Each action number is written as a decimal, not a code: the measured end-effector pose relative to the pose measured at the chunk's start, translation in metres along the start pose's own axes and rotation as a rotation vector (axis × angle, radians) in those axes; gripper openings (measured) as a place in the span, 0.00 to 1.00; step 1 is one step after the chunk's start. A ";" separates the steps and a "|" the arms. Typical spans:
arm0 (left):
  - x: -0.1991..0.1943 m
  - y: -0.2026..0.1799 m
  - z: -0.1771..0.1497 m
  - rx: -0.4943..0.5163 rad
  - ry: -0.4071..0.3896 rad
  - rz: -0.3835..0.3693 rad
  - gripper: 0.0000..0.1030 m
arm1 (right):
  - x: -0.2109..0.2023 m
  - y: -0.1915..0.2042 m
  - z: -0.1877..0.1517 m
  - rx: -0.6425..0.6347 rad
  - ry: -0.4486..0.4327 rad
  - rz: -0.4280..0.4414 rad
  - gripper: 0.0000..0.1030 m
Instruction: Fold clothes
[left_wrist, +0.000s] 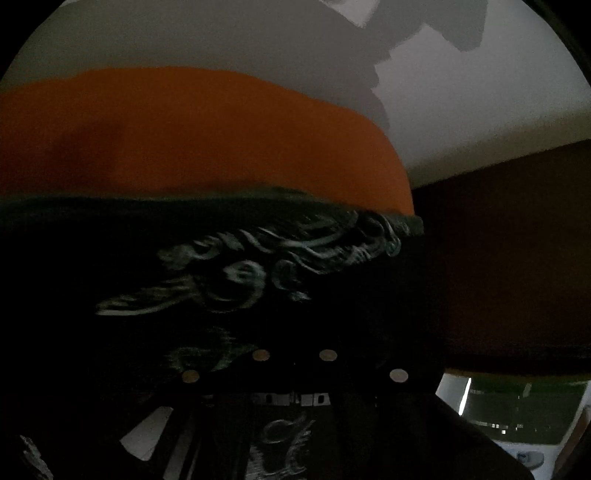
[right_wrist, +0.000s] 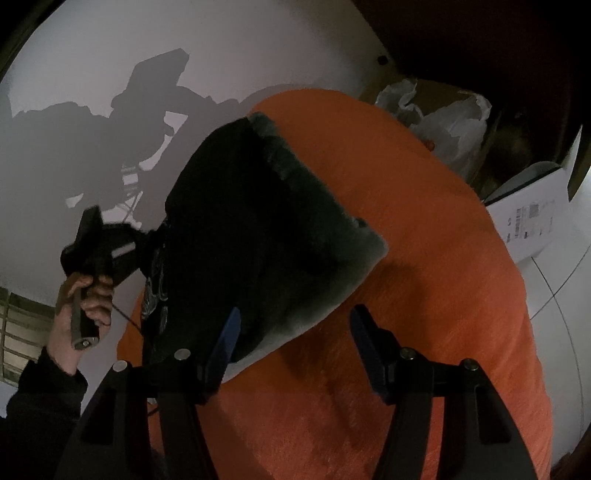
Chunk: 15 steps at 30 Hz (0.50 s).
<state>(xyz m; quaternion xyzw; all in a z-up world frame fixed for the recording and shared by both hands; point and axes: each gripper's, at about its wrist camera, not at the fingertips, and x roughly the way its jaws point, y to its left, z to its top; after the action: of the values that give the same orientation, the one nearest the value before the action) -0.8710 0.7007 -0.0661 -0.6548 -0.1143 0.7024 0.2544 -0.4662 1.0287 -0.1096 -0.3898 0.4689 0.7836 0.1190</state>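
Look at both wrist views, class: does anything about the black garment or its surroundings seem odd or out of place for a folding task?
Yes. The black garment is draped over the left gripper, covering most of the left wrist view, so its fingers are hidden. The right gripper is open, holding nothing. Crumpled white plastic bags lie beyond the orange blanket.

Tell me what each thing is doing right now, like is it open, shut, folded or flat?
right gripper: open, holding nothing, just above the cloth.
left gripper: at the black garment's edge; grip hidden by cloth.
black garment: bunched and lifted, draped over the left gripper, not yet folded.
orange blanket: spread flat under the garment.
white plastic bag: crumpled, beside the blanket.
white box: shut, label facing up.
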 end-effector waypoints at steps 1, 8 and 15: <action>-0.004 0.004 0.001 -0.007 -0.009 -0.003 0.00 | -0.001 -0.003 0.001 0.004 -0.003 -0.001 0.59; 0.028 -0.014 -0.001 -0.030 0.181 -0.087 0.03 | 0.001 -0.019 0.005 0.042 0.010 0.018 0.60; 0.066 -0.050 -0.006 0.019 0.168 -0.119 0.61 | 0.004 -0.012 0.005 0.031 0.027 0.035 0.60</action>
<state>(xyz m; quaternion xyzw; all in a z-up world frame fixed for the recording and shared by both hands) -0.8557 0.7756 -0.0988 -0.7011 -0.1245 0.6297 0.3105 -0.4649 1.0384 -0.1193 -0.3901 0.4891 0.7730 0.1051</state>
